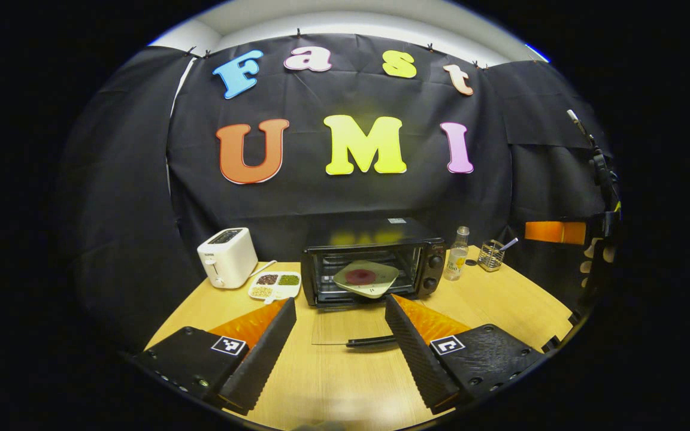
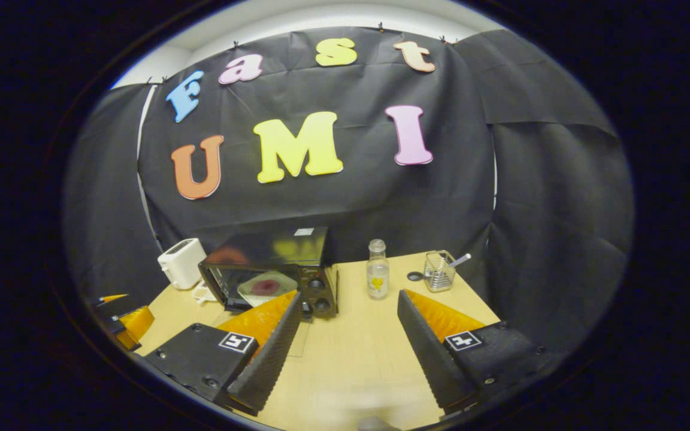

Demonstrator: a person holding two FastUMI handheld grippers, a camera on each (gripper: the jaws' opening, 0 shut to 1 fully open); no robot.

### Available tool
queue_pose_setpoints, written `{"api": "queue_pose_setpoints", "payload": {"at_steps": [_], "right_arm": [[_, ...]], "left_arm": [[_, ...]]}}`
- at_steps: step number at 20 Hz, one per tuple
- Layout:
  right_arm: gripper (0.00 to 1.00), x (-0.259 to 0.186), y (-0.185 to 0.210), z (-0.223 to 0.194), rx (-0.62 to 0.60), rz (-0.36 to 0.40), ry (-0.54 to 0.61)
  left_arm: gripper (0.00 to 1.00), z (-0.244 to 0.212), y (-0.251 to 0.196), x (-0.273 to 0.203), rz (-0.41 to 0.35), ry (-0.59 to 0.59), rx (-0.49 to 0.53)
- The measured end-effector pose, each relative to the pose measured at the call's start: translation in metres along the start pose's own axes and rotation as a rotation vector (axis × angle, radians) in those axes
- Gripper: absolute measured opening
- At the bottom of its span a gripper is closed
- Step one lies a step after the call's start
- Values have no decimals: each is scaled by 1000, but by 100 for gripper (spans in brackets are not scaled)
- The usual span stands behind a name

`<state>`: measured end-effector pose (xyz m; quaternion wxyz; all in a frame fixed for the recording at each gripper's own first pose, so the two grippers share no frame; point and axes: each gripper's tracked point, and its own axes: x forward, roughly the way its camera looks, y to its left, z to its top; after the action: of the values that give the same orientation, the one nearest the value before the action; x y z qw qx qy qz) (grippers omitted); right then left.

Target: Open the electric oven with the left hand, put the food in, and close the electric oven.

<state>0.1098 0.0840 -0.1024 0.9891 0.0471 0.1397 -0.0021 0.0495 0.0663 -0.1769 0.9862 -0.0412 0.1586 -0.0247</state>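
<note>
From my left tool (image 1: pixel 340 344), spread wide and empty, the oven door's handle (image 1: pixel 371 341) lies crosswise just ahead, nearer than to my right tool (image 2: pixel 348 341), likewise wide and empty.

Wooden table (image 1: pixel 345 383), bearing toaster (image 1: pixel 227 257), snack tray (image 1: pixel 274 285), open oven (image 1: pixel 372 263), bottle (image 1: pixel 457 254), wire holder (image 1: pixel 491 255)
</note>
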Motion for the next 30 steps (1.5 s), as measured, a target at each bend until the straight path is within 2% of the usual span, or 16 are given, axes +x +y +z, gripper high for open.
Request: {"api": "queue_pose_setpoints", "payload": {"at_steps": [1,3,4,6,7,9,12,14,17,18,22,23,24,25,29,30], "right_arm": [[96,-7,-9,-3,-7,-5,12],[100,-15,-27,-10,-26,-20,50],[96,-19,-35,-10,-39,-29,57],[96,-23,-51,-6,-54,-48,64],[100,-26,-53,-7,-59,-53,74],[96,-31,-64,-4,-62,-58,80],[100,-31,-79,2,-67,-76,90],[96,-32,-87,3,-69,-87,98],[96,-33,-98,4,-86,-125,100],[96,-34,-101,2,-88,-134,105],[96,-38,-106,0,-91,-156,116],[100,-37,-106,-1,-94,-157,120],[96,-37,-106,-2,-94,-160,124],[100,-38,-105,-2,-92,-160,124],[100,-35,-103,-2,-84,-150,126],[96,-34,-104,-2,-80,-148,124]], "left_arm": [[96,-9,-4,6,5,15,-4],[96,-33,-18,20,2,64,-32],[96,-44,-26,25,-4,85,-50],[96,-69,-39,38,-10,135,-57],[96,-86,-45,46,-13,167,-56],[96,-112,-53,55,-19,217,-64],[96,-149,-62,71,-17,284,-67],[96,-168,-66,81,-16,322,-62],[100,-180,-75,97,-23,327,-48],[96,-185,-75,102,-24,335,-46],[96,-192,-75,118,-19,343,-29],[96,-193,-73,120,-18,342,-21],[96,-192,-72,122,-18,342,-16],[96,-194,-72,124,-19,350,-20],[98,-191,-72,123,-19,351,-22],[98,-187,-73,121,-18,347,-24]]}}
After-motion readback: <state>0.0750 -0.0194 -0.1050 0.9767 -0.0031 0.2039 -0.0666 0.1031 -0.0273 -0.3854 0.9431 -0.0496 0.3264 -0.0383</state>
